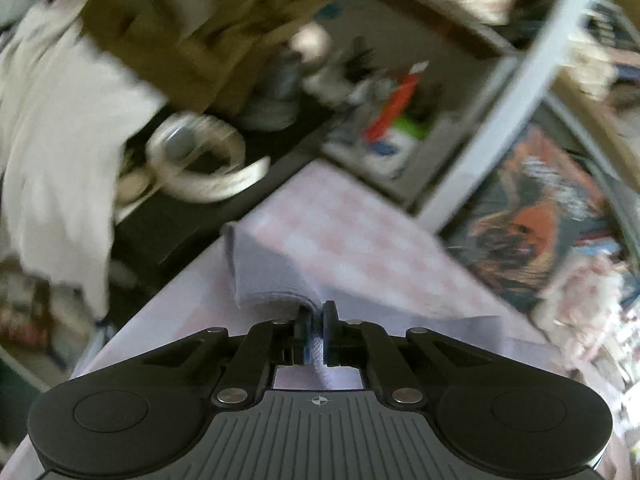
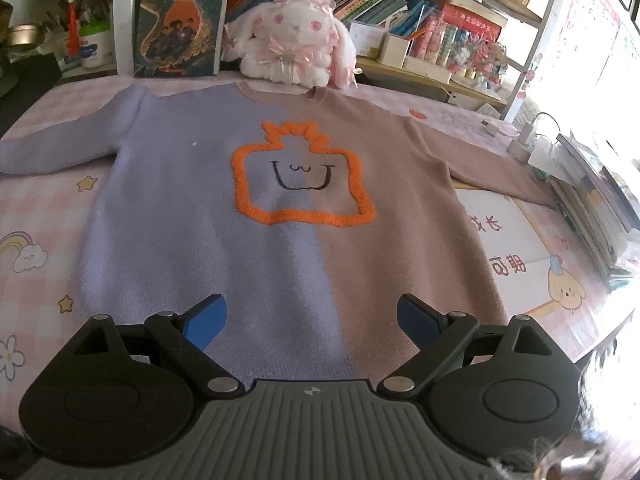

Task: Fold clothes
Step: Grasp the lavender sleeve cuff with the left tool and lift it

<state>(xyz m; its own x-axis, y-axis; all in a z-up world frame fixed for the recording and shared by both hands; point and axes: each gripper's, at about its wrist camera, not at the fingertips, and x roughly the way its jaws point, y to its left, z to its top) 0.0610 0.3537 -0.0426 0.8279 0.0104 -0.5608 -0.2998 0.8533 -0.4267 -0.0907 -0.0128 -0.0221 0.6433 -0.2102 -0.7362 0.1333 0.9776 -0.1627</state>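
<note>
Purple knit from the sweater (image 2: 224, 208), lying flat on the checked table cover (image 2: 36, 208), is pinched thinly by the left gripper (image 1: 316, 320), so it could slip free, while the right gripper (image 2: 310, 320) hangs wide open.

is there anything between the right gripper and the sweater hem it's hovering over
Nothing visible. The right gripper is open just above the sweater, with only bare knit between its blue pads. The plush bunny and the book sit beyond the collar, well away. The left gripper is already shut on lilac fabric.
</note>
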